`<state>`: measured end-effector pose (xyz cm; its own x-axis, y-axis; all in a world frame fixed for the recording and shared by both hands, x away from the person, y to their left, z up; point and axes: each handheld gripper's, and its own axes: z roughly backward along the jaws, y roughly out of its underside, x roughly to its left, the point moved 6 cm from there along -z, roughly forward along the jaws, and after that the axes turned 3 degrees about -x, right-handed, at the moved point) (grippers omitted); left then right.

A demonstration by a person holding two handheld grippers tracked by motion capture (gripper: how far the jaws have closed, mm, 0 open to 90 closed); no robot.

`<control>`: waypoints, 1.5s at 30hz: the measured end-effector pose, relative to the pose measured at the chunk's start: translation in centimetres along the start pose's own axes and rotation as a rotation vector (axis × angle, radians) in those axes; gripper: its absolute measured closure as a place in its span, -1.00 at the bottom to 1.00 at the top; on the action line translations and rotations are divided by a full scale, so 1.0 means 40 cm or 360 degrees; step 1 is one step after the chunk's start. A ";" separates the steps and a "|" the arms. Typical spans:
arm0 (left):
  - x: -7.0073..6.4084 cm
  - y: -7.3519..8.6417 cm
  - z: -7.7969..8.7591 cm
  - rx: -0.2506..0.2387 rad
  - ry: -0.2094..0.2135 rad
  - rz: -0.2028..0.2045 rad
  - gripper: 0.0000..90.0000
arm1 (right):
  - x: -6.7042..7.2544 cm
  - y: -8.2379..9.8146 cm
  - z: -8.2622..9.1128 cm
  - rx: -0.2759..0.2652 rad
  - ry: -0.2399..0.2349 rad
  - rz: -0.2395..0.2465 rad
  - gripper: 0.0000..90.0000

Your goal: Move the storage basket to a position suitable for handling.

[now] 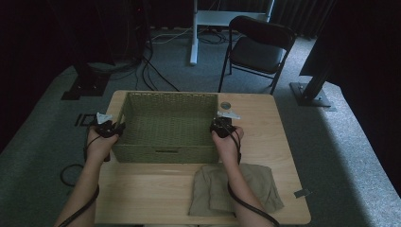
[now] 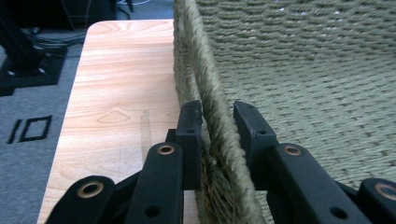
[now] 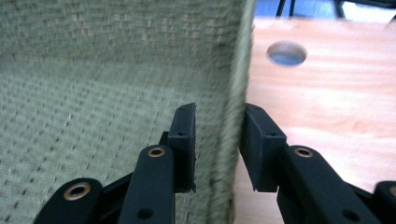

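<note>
A green woven basket [image 1: 165,96] stands on a light wooden table [image 1: 269,132]. My left gripper [image 1: 112,128] sits at the basket's left wall. In the left gripper view the jaws [image 2: 217,111] straddle the wall's rope rim [image 2: 205,70], and both pads press on it. My right gripper [image 1: 222,126] is at the basket's right wall. In the right gripper view its jaws [image 3: 219,112] straddle that wall [image 3: 236,60]; the outer jaw lies against it, and a gap shows at the inner jaw. Nothing lies inside the basket.
A folded khaki cloth [image 1: 265,187] lies on the table's near right part, under my right forearm. A round hole [image 1: 225,105] is in the tabletop behind the right gripper. A dark folding chair [image 1: 260,47] and cables stand on the carpet beyond the table.
</note>
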<state>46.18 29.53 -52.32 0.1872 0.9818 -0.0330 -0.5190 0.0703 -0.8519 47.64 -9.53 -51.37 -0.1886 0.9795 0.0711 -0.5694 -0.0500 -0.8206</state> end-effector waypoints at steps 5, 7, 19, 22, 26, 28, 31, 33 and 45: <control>0.000 0.000 0.000 0.0002 0.0012 0.0015 0.76 | -0.002 0.014 -0.012 0.0010 0.0058 0.0020 0.78; -0.001 -0.001 0.000 0.0016 0.0007 -0.0003 0.78 | -0.003 0.013 -0.012 0.0006 0.0058 0.0020 0.78; -0.009 -0.003 -0.003 0.0034 -0.0013 0.0000 0.79 | -0.011 0.008 -0.015 0.0031 0.0023 0.0010 0.78; -0.012 -0.003 -0.003 0.0032 -0.0015 0.0009 0.79 | -0.016 0.007 -0.017 0.0028 -0.0001 -0.0017 0.78; -0.020 -0.003 -0.005 0.0032 -0.0016 0.0010 0.79 | -0.024 0.005 -0.018 0.0028 0.0001 -0.0007 0.78; -0.026 -0.004 -0.007 0.0031 -0.0017 0.0010 0.79 | -0.029 0.003 -0.018 0.0033 0.0002 0.0001 0.78; -0.038 -0.006 -0.011 0.0033 -0.0013 0.0010 0.79 | -0.041 0.003 -0.018 0.0036 0.0001 0.0008 0.78; -0.049 -0.008 -0.016 0.0027 -0.0012 0.0017 0.79 | -0.051 0.002 -0.017 0.0036 0.0011 0.0016 0.78; -0.110 -0.014 -0.031 0.0024 -0.0003 0.0002 0.79 | -0.115 0.003 -0.007 0.0045 0.0004 -0.0011 0.78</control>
<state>46.67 24.95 -52.36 0.1851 0.9822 -0.0331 -0.5317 0.0717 -0.8439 48.66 -13.98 -51.94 -0.1822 0.9804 0.0753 -0.5929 -0.0485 -0.8038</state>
